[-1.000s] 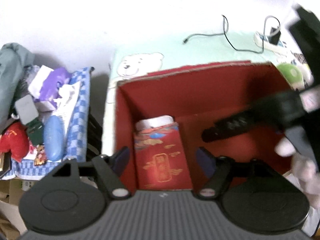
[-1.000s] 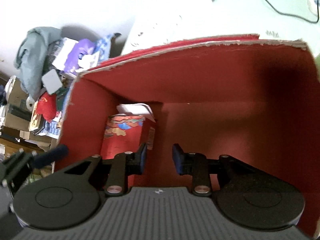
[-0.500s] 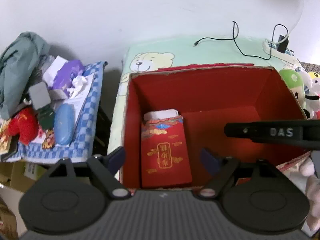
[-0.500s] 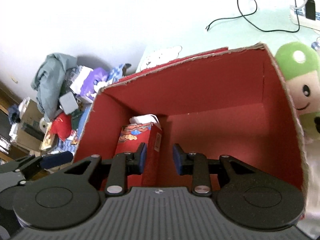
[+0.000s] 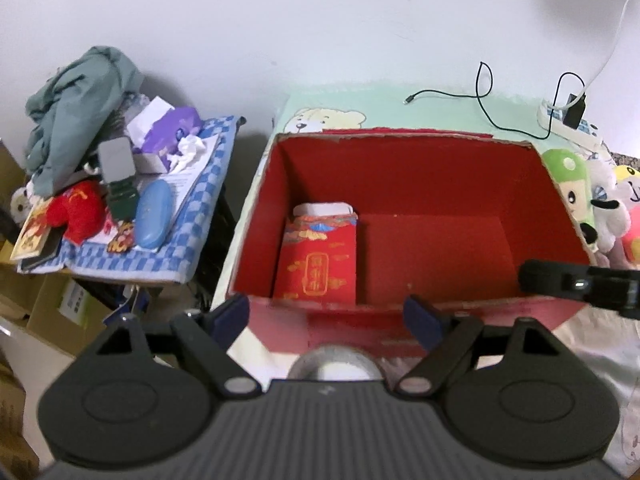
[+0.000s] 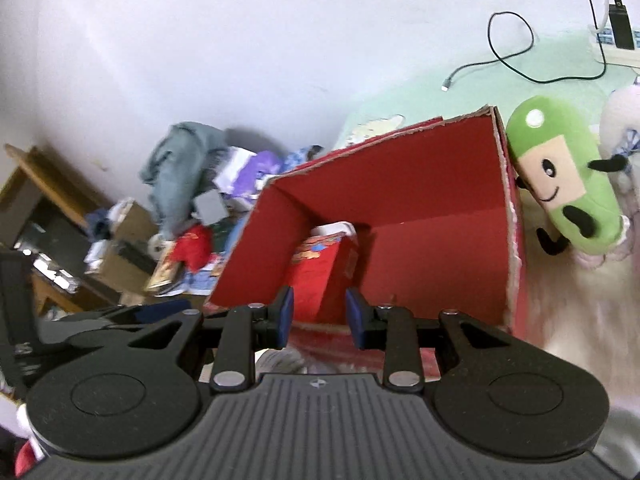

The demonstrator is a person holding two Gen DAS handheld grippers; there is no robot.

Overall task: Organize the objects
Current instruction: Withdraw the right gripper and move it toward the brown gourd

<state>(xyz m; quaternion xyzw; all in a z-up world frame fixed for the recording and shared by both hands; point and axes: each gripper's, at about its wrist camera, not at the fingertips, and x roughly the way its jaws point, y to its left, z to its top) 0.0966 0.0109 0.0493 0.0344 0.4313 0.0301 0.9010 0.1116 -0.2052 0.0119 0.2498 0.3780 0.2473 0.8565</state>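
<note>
- Here, the open red cardboard box (image 5: 432,176) sits on a pale green bedspread with a bear print (image 5: 332,120), its mouth facing up so things can be dropped in from above.
- A red gift packet with gold lettering (image 5: 318,264) lies in the box's left corner with a white card (image 5: 324,209) behind it, tucked against the wall, probably to leave the rest of the floor free.
- The left gripper (image 5: 326,318) hovers over the near rim, jaws spread wide with nothing between them.
- The right gripper (image 6: 319,314) stands about half open and also empty, aimed at the same rim; its finger shows at the right edge of the left view.
- A green plush toy with a drawn face (image 6: 560,184) leans on the box's right wall, within easy reach, a likely next item.
- A blue oval case (image 5: 154,214) lies on the cluttered blue checked cloth (image 5: 200,200) well left of the box.
</note>
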